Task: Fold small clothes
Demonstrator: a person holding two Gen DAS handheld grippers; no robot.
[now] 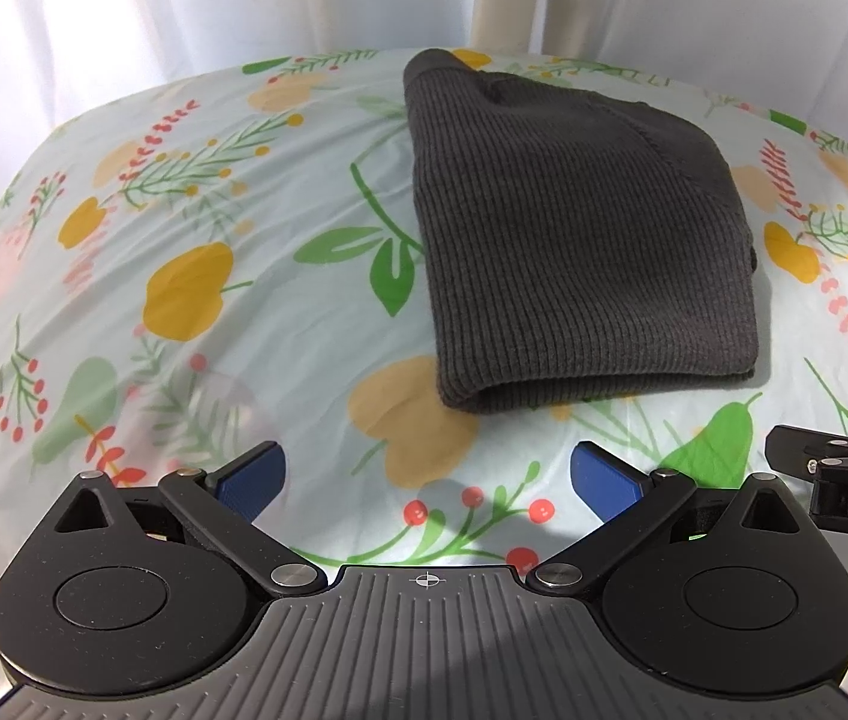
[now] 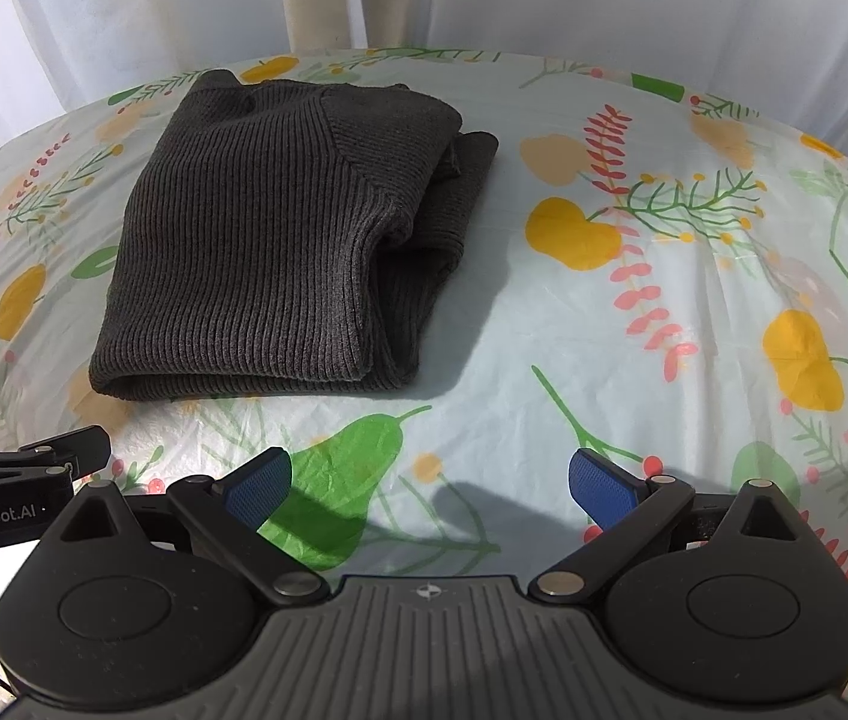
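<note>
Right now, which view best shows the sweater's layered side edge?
The right wrist view: the dark ribbed sweater shows its stacked layers along its right side. The left wrist view shows mostly its flat top and front fold.

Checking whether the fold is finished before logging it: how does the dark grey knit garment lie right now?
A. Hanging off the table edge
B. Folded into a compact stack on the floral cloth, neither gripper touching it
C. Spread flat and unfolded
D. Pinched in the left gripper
B: the dark grey knit garment sits folded on the floral cloth, with the left gripper and right gripper both open and short of it.
</note>
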